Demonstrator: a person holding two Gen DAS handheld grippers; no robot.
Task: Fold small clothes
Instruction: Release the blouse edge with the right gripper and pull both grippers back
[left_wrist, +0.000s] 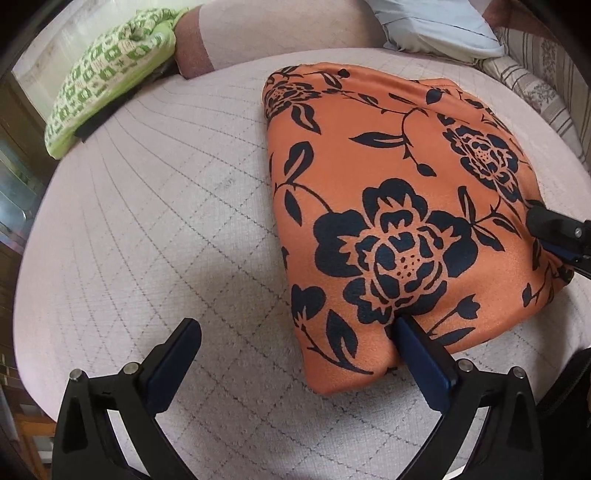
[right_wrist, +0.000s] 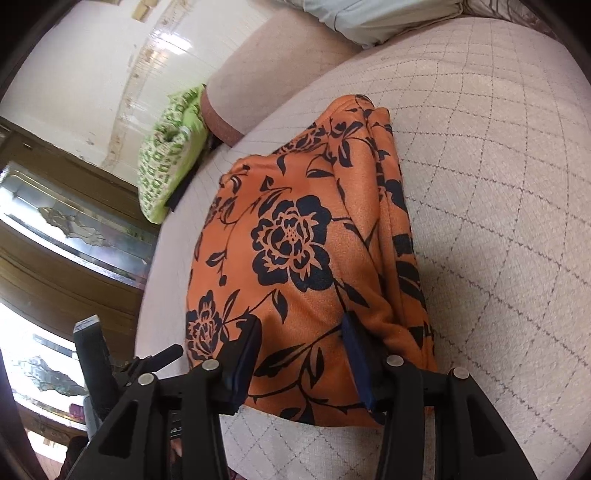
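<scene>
Left claw (left_wrist: 295, 347) gapes apart beside the folded orange cloth (left_wrist: 388, 206); right claw (right_wrist: 301, 354), half-spread, presses its near edge, likely flattening it.

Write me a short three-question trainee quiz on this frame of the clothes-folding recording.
1. True or false: the left gripper is clamped shut on the orange floral garment.
2. Which item lies at the far left edge of the quilted surface? A) green patterned fabric bundle B) a red towel C) a wicker basket
3. Fill in: the right gripper has its fingers resting on the near end of the ______ garment.

Key
1. False: its jaws stand wide open, with only one finger at the cloth's near edge.
2. A: the green patterned fabric bundle.
3. Orange: the fingers sit apart on it; whether they pinch cloth cannot be told.
</scene>
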